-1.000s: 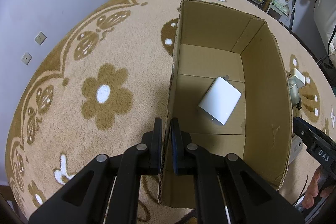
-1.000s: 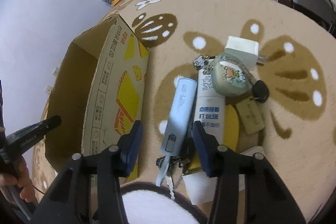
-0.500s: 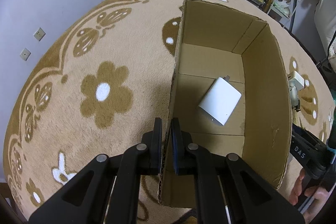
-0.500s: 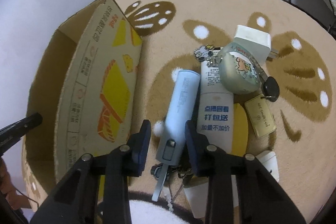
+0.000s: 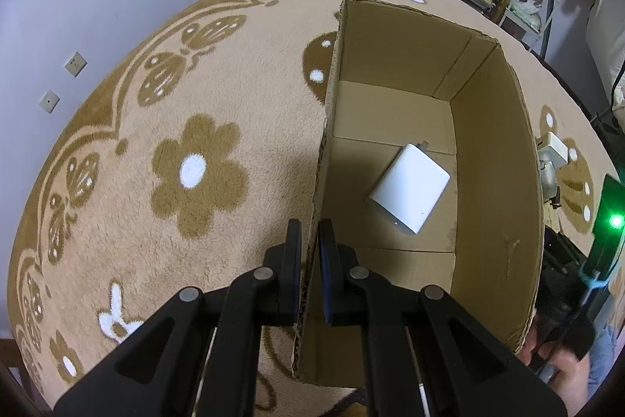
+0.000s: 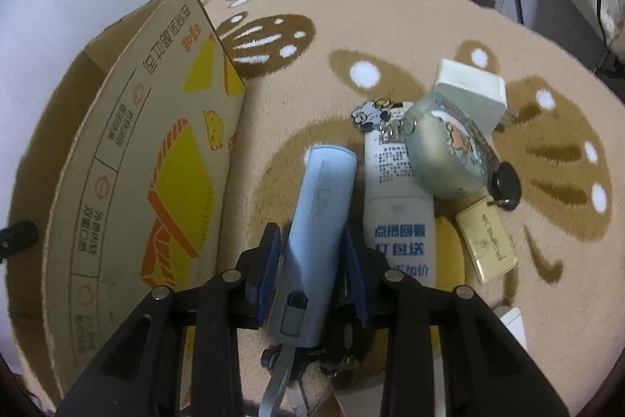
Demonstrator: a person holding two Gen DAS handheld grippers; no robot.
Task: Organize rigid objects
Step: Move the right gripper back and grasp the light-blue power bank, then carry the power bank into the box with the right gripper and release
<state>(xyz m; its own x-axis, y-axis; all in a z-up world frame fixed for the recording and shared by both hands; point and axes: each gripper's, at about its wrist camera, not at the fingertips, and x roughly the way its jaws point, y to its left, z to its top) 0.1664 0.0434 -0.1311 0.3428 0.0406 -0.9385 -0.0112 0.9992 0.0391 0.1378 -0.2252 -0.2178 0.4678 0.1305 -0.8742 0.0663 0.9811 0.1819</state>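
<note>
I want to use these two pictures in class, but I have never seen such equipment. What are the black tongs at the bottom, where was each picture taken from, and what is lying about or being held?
There is no machine here: a person holds one pincer tool in each hand, and each tool carries a wide-angle camera looking along its fingers.

The left-hand picture shows the left tool pinching the wall of a cardboard box on a flowered carpet. A white charger lies inside the box.

The right-hand picture shows the right tool closed around a pale blue power bank. Beside it lie a white tube, a round keyring case, a gold card and a white plug.
</note>
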